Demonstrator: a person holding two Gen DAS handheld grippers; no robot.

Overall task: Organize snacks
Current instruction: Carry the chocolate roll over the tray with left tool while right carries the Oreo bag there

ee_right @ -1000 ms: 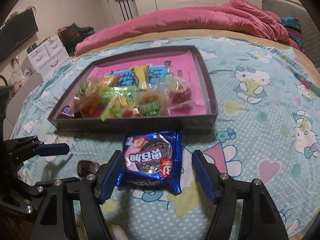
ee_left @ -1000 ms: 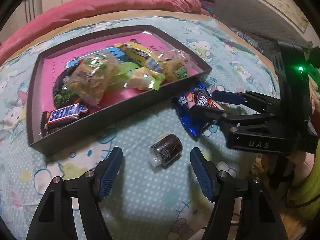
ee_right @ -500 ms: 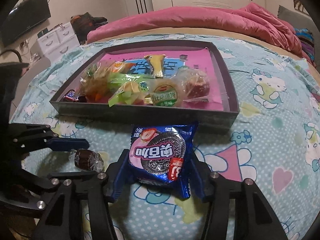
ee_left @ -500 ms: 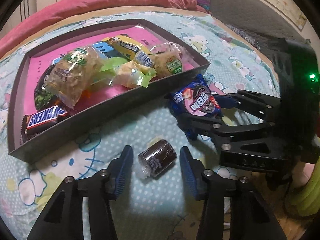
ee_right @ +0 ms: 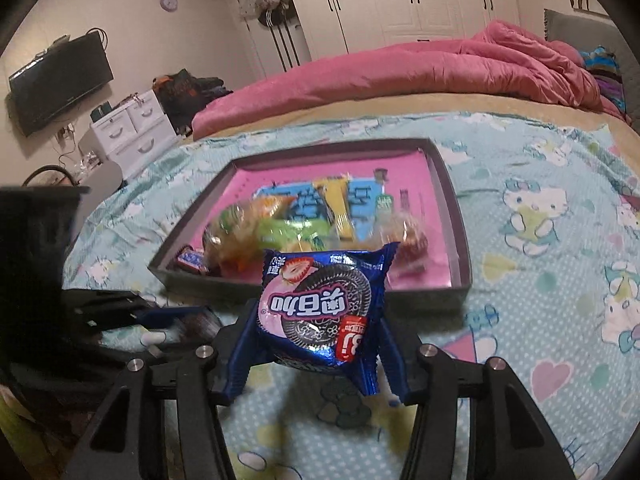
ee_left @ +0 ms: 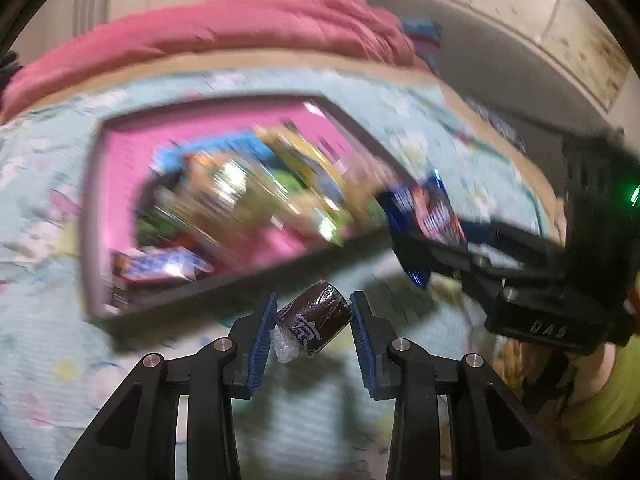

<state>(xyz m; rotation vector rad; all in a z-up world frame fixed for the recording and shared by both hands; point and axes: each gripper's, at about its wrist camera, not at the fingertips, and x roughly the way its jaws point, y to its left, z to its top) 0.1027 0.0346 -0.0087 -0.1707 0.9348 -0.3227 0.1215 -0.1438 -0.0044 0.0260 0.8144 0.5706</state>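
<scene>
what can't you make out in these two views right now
- Left wrist view: motion blur smears the snacks in the tray; no wrapper is readable.
- Left wrist view: the right gripper covers much of the blue cookie pack.
- Right wrist view: the cookie pack hides the tray's near middle; the left gripper and its brown candy are blurred.

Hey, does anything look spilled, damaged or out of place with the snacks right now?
Nothing stands out. The left gripper holds the brown wrapped candy, the right gripper holds the blue cookie packet, and the other snacks lie loosely piled inside the tray.
</scene>
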